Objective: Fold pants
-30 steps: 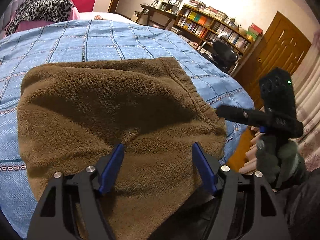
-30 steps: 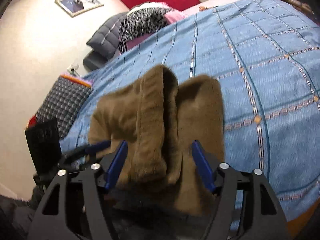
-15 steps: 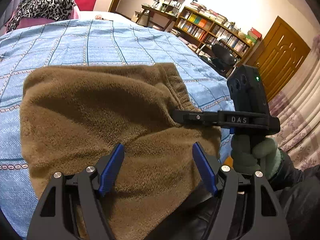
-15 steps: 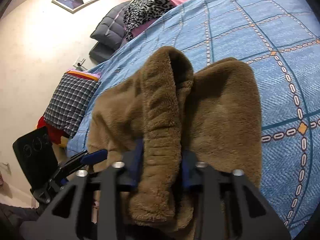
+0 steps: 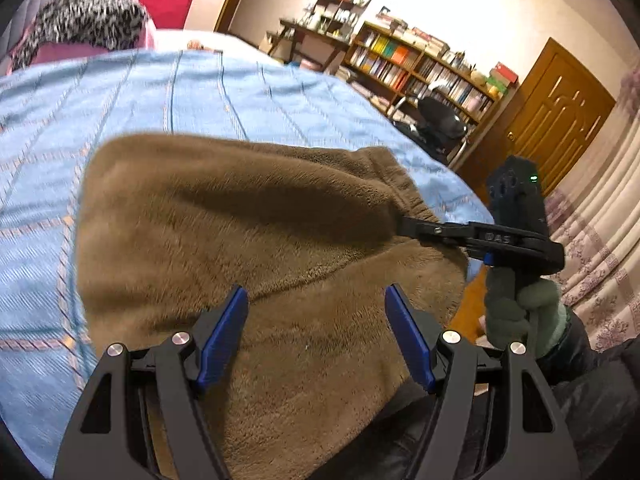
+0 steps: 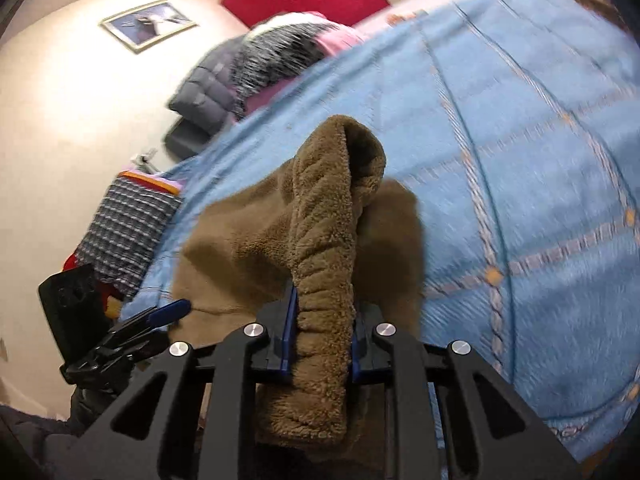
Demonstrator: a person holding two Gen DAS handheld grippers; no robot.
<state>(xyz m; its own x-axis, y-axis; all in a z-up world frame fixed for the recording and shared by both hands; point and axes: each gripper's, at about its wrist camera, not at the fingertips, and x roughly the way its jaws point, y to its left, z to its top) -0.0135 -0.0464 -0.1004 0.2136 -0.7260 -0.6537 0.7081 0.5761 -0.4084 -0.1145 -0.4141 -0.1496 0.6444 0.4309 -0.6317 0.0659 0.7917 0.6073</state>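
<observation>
At the bed's (image 5: 248,92) near edge, the right gripper (image 6: 322,344) pinched the pants' (image 5: 240,240) waistband at 3 o'clock while the left gripper (image 5: 316,332) gaped empty, so thick fleece risked slipping out.

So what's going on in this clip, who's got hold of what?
A person is folding brown fleece pants on a bed with a blue bedspread, one handheld gripper per hand. The right gripper is shut on the gathered waistband, lifting it into a ridge. The left gripper is open above the near part of the fabric, gripping nothing. The pants lie partly folded, near the bed's edge.
</observation>
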